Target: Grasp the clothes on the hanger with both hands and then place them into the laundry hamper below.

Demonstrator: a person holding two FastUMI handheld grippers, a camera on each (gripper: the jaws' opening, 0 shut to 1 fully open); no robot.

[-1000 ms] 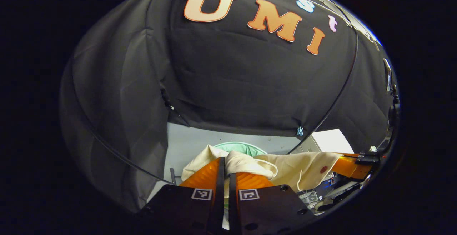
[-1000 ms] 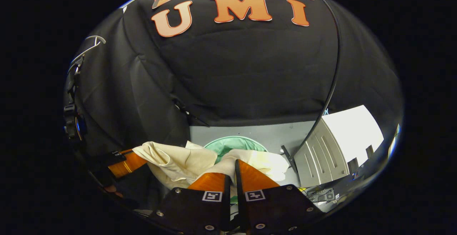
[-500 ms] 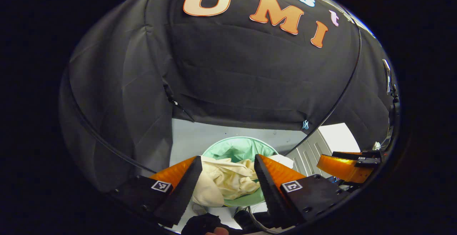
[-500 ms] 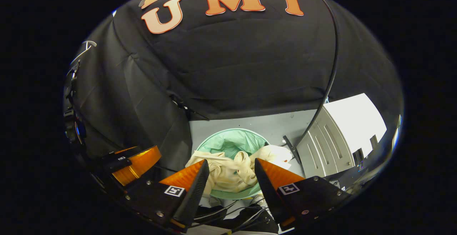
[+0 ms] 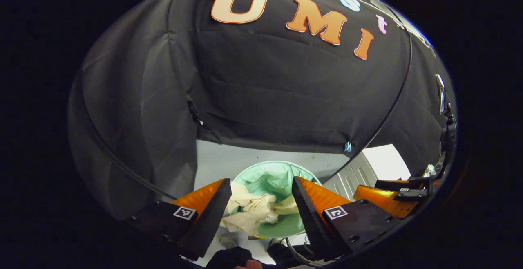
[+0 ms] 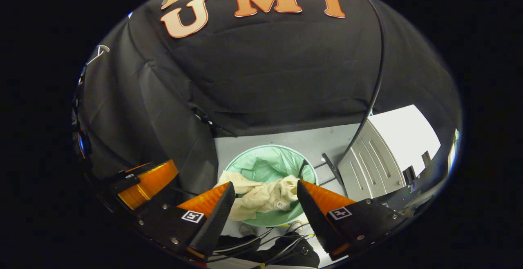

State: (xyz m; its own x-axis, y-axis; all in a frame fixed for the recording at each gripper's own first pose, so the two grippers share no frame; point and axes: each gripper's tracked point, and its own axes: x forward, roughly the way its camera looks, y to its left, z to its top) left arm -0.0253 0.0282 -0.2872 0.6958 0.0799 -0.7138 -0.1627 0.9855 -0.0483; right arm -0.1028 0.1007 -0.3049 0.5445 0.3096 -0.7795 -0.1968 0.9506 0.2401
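Observation:
A cream garment (image 5: pixel 253 211) lies crumpled inside the round green laundry hamper (image 5: pixel 282 167), draped over its near left rim. My left gripper (image 5: pixel 261 197) hangs above the hamper, open, with nothing between its orange fingers. In the right gripper view the same garment (image 6: pixel 261 197) sits in the hamper (image 6: pixel 245 160), and my right gripper (image 6: pixel 265 195) is open above it, holding nothing. The right gripper (image 5: pixel 388 197) also appears at the far right of the left gripper view, and the left gripper (image 6: pixel 149 183) at the lower left of the right gripper view.
The hamper stands on a pale grey floor (image 6: pixel 286 138) in front of the black cloth wall. A white slatted cabinet (image 6: pixel 380 154) stands to its right. A thin black cable (image 6: pixel 378 81) runs down the wall. Loose cables (image 6: pixel 269 248) lie on the floor below the grippers.
Both grippers went from shut on the garment to open. The garment dropped from between them into the hamper and has settled lower inside it.

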